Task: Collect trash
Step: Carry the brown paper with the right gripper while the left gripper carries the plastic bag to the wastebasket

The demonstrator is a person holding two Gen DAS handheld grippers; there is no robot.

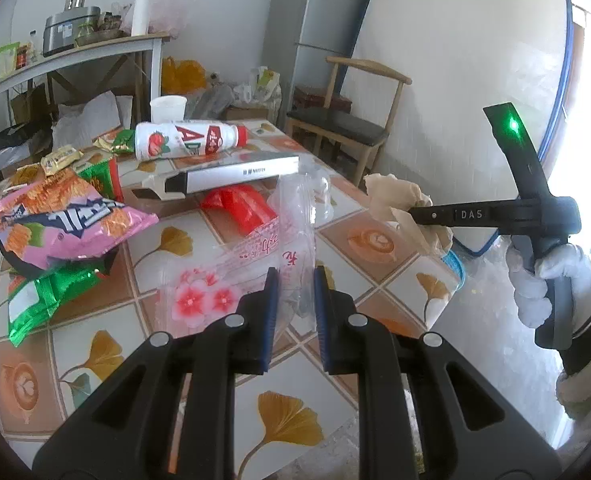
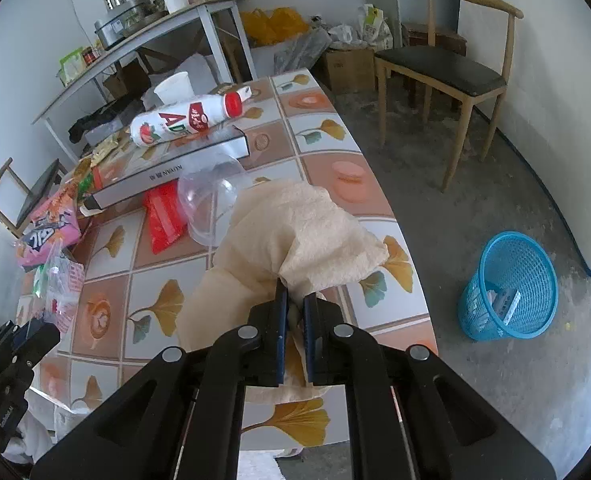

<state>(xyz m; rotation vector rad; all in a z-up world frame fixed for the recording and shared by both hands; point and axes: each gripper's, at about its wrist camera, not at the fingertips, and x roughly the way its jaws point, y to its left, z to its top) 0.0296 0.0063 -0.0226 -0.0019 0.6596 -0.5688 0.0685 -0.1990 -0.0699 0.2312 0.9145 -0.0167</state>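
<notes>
Both grippers loaded. Left gripper [image 1: 295, 280]: jaws narrow, pinching a clear plastic bag [image 1: 251, 268] printed with pink flowers; the bag stands up off the tiled table [image 1: 155, 360] from the pads. Right gripper [image 2: 294, 300]: jaws nearly together, clamped on a crumpled beige paper napkin [image 2: 295, 224], which billows above the fingers and hangs over the table's near edge. Destination, by my reading: the blue mesh wastebasket [image 2: 509, 284] on the concrete floor to the right of the table, well apart from it, with some scraps already inside. Trash left on the table: strawberry milk bottle [image 1: 187, 140] lying on its side, long white carton [image 1: 231, 176], red wrapper [image 1: 239, 204], clear plastic cup [image 2: 211, 200], pink snack bag [image 1: 63, 224], green wrapper [image 1: 43, 300]. Step in hand, as I judge it: carry both pieces to the basket. Notes: hold both grips firm, since film and tissue slip easily; bring each gripper directly over the rim before releasing; lower the napkin close to the opening so it does not drift; release one at a time.
</notes>
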